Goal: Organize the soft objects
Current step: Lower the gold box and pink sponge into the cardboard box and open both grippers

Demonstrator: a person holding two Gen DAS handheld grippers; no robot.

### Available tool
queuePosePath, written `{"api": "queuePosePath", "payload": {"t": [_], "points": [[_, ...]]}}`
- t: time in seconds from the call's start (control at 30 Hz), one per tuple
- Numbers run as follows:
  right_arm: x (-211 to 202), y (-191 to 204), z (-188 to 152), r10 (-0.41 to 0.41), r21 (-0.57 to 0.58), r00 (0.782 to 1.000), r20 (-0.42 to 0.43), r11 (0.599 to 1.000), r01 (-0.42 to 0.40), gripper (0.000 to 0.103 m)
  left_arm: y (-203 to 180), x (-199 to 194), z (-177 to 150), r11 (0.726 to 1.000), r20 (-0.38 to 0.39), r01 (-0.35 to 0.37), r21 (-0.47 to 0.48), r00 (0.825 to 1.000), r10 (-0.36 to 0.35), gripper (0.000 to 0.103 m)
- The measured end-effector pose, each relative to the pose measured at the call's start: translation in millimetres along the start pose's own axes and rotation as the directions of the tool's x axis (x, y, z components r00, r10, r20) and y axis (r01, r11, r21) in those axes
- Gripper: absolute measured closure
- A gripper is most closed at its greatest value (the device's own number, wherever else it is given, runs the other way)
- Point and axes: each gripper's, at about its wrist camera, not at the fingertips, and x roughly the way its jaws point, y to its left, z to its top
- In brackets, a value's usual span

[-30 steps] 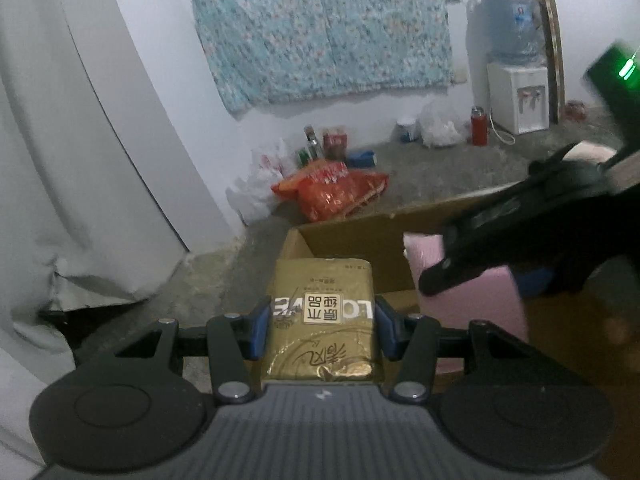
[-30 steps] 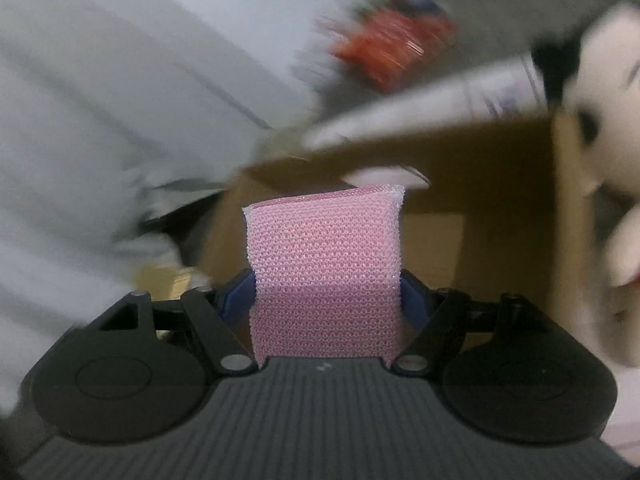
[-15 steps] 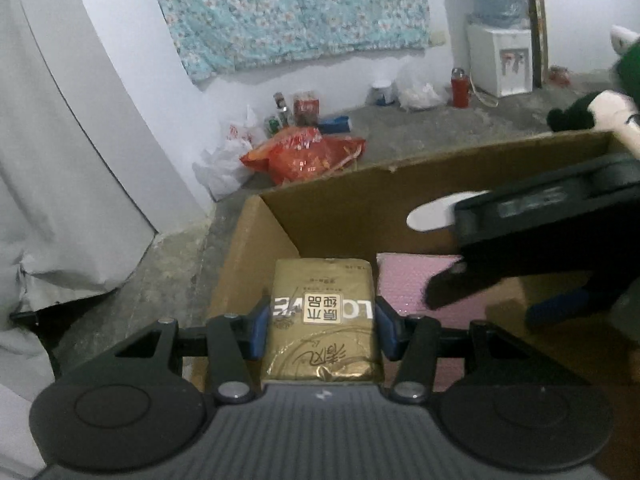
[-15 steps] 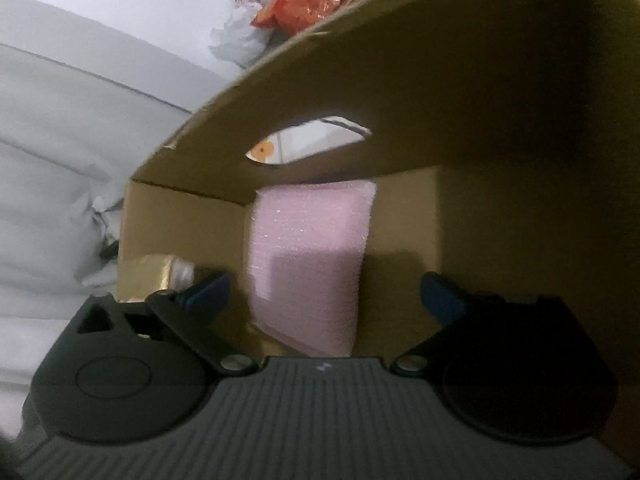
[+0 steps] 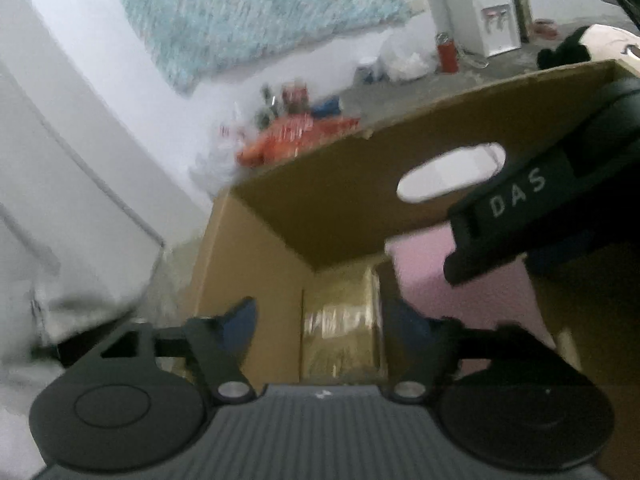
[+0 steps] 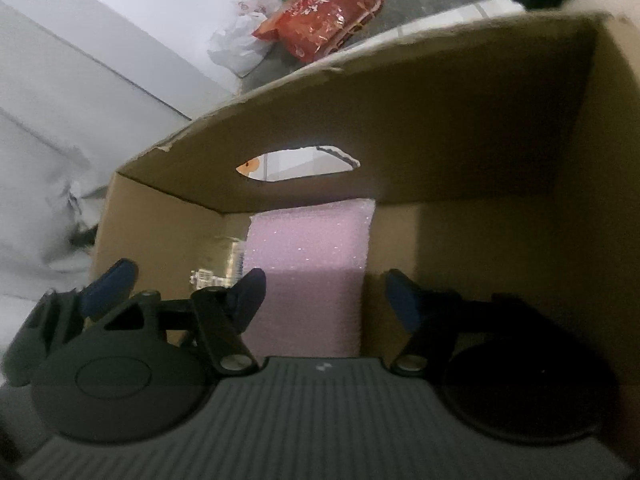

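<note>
Box [image 6: 480,128] holds pink sponge [image 6: 312,264], gold packet [image 5: 340,320].

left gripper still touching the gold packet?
Apart. Left wrist view: left gripper is open, with cardboard box showing on both sides of the gold packet.

Both grippers are matte black with ribbed grey housings, round side discs, silver screws and blue fingertip pads [image 6: 404,304]; one [image 5: 532,208] bears white "DAS" lettering.

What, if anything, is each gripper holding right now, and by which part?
Nothing. The left gripper and right gripper both have open jaws; the gold packet and pink sponge lie released inside the cardboard box.
</note>
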Motion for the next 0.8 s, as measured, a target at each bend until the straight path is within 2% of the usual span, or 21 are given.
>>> {"api": "queuePosePath", "payload": {"t": [0.03, 0.1, 0.23, 0.3, 0.43, 0.5, 0.53, 0.6, 0.63, 0.7, 0.8], "points": [[0.7, 0.6, -0.2, 0.002, -0.011, 1.0, -0.003, 1.0, -0.002, 0.038, 2.4, 0.8, 0.1, 1.0, -0.025, 0.004, -0.016, 1.0, -0.005, 0.05], [2.3, 1.4, -0.7, 0.006, -0.024, 1.0, -0.019, 1.0, -0.007, 0.038, 9.5, 0.8, -4.3, 0.997, -0.074, 0.037, -0.075, 0.996, -0.043, 0.057], [5.4, 1.0, -0.7, 0.01, -0.02, 1.0, -0.02, 1.0, -0.011, 0.042, 14.7, 2.3, -15.0, 0.99, -0.138, 0.06, -0.125, 0.987, -0.078, 0.097], [5.0, -0.1, -2.5, 0.004, -0.019, 1.0, -0.011, 1.0, -0.004, 0.047, 15.9, 14.4, -15.7, 0.985, -0.18, 0.078, -0.153, 0.978, -0.105, 0.098], [9.8, -1.3, -2.9, 0.019, -0.008, 1.0, -0.003, 1.0, -0.019, 0.05, 21.3, 24.3, -8.6, 0.971, -0.138, 0.088, -0.223, 0.983, -0.121, 0.1], [11.6, -0.8, -3.4, 0.022, -0.011, 1.0, 0.002, 1.0, -0.022, 0.051, 22.4, 29.2, -5.7, 0.971, -0.131, 0.089, -0.22, 0.984, -0.12, 0.1], [12.3, -1.3, -4.1, 0.026, -0.007, 1.0, 0.004, 1.0, -0.026, 0.051, 21.9, 30.2, -5.7, 0.973, -0.13, 0.081, -0.214, 0.985, -0.111, 0.099], [15.3, -2.7, -4.3, 0.052, 0.012, 0.999, 0.005, 0.999, -0.052, 0.052, 23.1, 26.4, -9.9, 0.971, -0.123, 0.086, -0.223, 0.986, -0.115, 0.087], [12.6, -5.8, -5.1, 0.06, 0.028, 0.998, 0.01, 0.998, -0.06, 0.052, 23.6, 23.7, -10.6, 0.971, -0.121, 0.086, -0.224, 0.986, -0.115, 0.077], [15.7, -9.4, -6.1, 0.085, 0.072, 0.996, 0.017, 0.994, -0.086, 0.058, 28.6, 12.6, -14.0, 0.969, -0.104, 0.079, -0.232, 0.989, -0.106, 0.075], [20.1, -16.2, -10.8, 0.124, 0.168, 0.991, 0.054, 0.977, -0.132, 0.061, 38.7, -7.6, -19.9, 0.964, -0.066, 0.087, -0.251, 0.992, -0.107, 0.076]]}}
